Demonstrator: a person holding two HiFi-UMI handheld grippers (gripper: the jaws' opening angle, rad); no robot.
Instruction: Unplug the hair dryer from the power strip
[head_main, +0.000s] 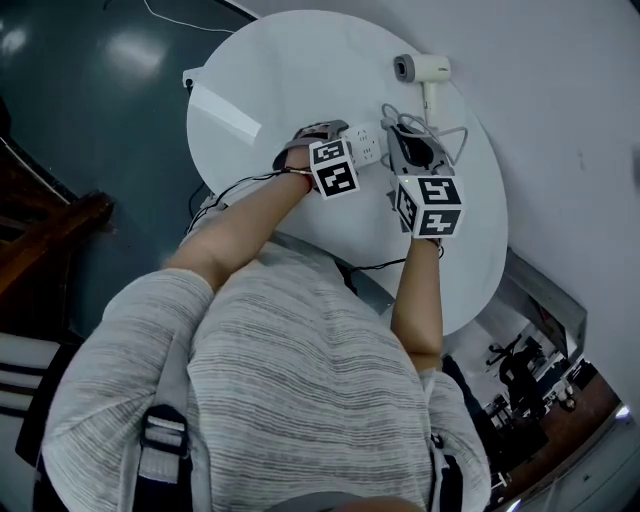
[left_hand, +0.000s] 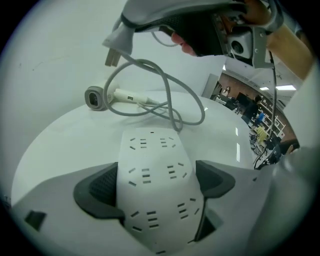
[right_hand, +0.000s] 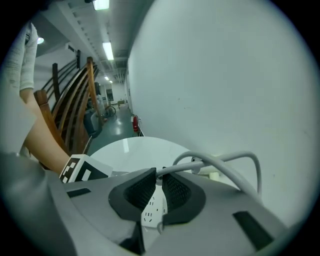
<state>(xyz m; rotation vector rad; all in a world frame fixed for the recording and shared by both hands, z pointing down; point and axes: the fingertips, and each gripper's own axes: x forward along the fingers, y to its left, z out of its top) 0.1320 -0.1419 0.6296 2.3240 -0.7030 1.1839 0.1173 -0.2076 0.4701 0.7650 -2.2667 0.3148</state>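
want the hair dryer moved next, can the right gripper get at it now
Probably not yet: the right gripper is shut on the plug. Once it lets go, the way looks free, only looped cord lying between it and the hair dryer.

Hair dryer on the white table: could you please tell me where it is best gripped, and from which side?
Probably the handle, taken from above with the jaws across its width. The hair dryer lies flat on the table with the handle pointing toward the person, and the handle is slimmer than the barrel. Grip mid-handle, clear of the cable leaving its end.
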